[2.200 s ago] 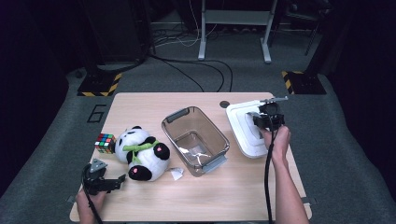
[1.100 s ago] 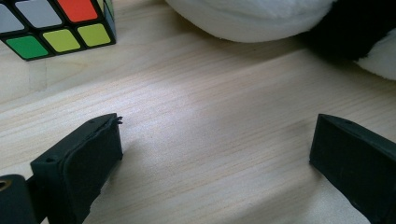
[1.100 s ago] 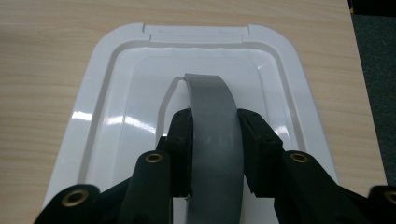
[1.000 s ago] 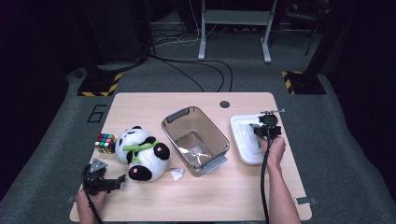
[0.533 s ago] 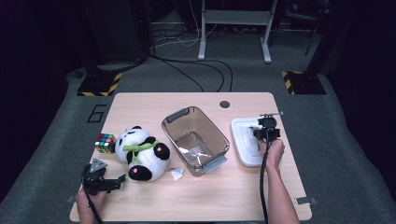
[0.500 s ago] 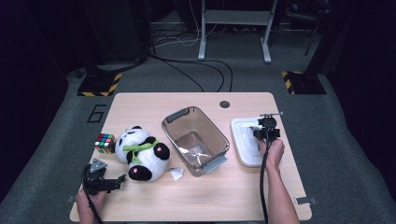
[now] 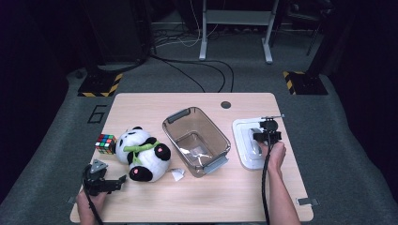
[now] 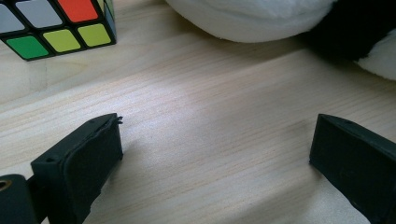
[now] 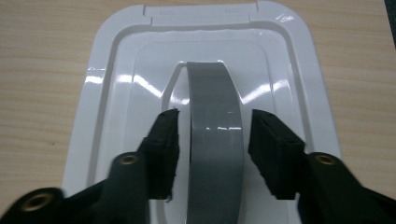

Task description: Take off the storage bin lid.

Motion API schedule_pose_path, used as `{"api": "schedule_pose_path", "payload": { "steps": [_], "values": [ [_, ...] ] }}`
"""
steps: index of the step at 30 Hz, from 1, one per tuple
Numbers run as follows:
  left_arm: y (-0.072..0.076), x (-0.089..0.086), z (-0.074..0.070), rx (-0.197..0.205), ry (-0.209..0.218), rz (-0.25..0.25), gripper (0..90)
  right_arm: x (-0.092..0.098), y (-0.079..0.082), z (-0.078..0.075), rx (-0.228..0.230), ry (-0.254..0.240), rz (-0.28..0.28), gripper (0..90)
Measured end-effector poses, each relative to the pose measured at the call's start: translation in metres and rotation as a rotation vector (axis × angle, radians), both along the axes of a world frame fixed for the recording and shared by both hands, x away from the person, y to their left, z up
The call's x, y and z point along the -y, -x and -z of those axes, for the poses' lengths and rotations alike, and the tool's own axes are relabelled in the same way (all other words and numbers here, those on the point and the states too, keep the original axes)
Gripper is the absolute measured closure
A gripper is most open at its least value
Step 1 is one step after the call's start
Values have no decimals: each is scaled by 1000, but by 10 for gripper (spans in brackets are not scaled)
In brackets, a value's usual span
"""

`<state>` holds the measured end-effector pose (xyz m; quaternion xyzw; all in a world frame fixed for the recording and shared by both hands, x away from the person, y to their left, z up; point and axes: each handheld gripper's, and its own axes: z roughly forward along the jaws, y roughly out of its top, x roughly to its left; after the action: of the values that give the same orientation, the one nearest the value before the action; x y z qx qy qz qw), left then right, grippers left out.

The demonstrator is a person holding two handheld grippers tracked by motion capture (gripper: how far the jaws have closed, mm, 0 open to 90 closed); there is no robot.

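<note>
1. The white lid (image 9: pixel 205 60) lies flat at the counter's (image 7: pixel 244 197) right side; its grey handle (image 9: pixel 215 140) runs lengthwise between the right gripper's (image 9: pixel 214 133) jaws.
2. Those jaws have just been opening, each now slightly clear of the handle.
3. The left gripper (image 8: pixel 215 154), jaws wide, rests far off.

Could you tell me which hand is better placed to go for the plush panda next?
The left. The left gripper rests open on the wooden table right beside the black-and-white plush panda. The right gripper is across the clear plastic bin, its just-opened jaws straddling the white lid's grey handle.
</note>
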<state>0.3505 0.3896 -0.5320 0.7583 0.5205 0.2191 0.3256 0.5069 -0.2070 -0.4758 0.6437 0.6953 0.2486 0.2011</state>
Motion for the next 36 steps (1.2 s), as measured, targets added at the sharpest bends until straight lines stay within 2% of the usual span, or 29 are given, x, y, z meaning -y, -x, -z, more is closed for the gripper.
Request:
{"api": "schedule_pose_path", "payload": {
  "steps": [3, 6, 11, 13, 16, 22, 23, 29, 35, 36],
  "values": [
    [0, 0, 0, 0, 0, 0, 21, 1, 5, -4, 18, -2, -10, 297],
    [0, 0, 0, 0, 0, 0, 22, 2, 12, -10, 28, -39, -32, 165],
    [0, -1, 0, 1, -10, 6, 22, -5, 35, -24, 78, -82, -115, 80],
    [0, -1, 0, 1, -10, 6, 22, -8, 46, -28, 104, -86, -143, 52],
    [0, -1, 0, 1, -10, 6, 22, -15, 60, -29, 116, -71, -170, 23],
    [0, -1, 0, 1, -10, 6, 22, -31, 88, -17, 132, -50, -223, 0],
    [0, -1, 0, 1, -10, 6, 22, -33, 93, -13, 138, -32, -233, 0],
    [0, -1, -1, -2, -11, 8, 22, -52, 119, 9, 130, -37, -300, 0],
    [0, -1, -1, 0, -13, 6, 22, -70, 138, 31, 128, -30, -363, 0],
    [0, 0, 0, 8, 3, -7, 22, -72, 140, 33, 130, -23, -376, 0]
  ]
}}
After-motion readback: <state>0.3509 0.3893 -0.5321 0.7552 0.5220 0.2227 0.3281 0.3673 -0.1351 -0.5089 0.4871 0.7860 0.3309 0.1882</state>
